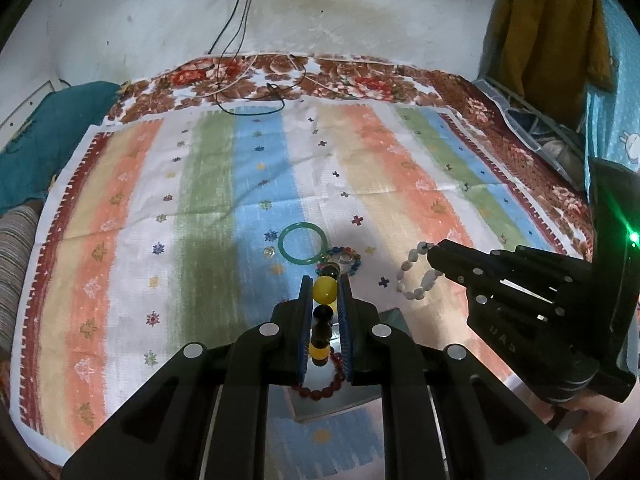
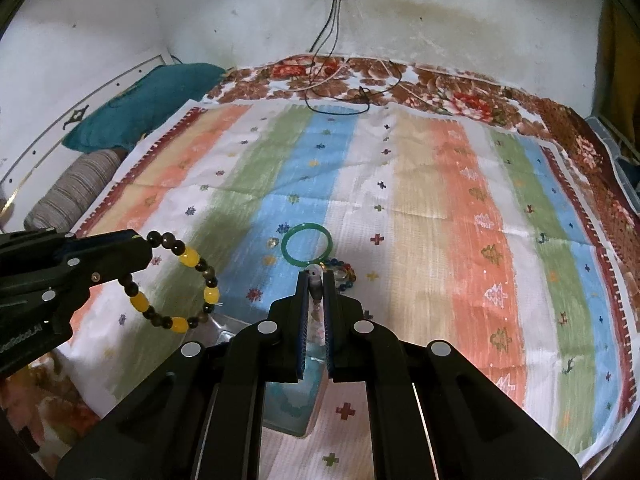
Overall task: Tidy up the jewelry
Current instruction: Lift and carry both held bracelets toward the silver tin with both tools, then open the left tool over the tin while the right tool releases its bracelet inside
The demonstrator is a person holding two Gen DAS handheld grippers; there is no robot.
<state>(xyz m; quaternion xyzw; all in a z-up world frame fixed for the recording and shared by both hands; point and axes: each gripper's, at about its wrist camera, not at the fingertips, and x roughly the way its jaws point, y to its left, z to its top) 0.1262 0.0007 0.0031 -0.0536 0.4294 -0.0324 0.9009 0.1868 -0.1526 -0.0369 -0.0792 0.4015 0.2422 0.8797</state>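
Observation:
My left gripper [image 1: 325,284] is shut on a yellow-and-dark bead bracelet [image 1: 324,292], held above the cloth; the bracelet also shows hanging from it in the right wrist view [image 2: 176,280]. My right gripper [image 2: 316,276] is shut on a white stone bracelet [image 1: 414,272], seen between its fingers in the right wrist view [image 2: 316,286]. A green bangle [image 1: 301,245] [image 2: 307,245] lies on the striped cloth. A multicoloured bead bracelet [image 1: 344,258] [image 2: 342,270] lies beside it. A dark red bead bracelet [image 1: 324,388] sits in a clear box [image 1: 396,320] below my left gripper.
A small clear stone [image 2: 273,242] lies left of the bangle. Black cables [image 1: 248,92] trail from a wall socket onto the far floral blanket. A teal cushion [image 2: 140,108] and a striped cushion [image 2: 76,192] lie at the left. Plastic crates [image 1: 532,120] stand at the right.

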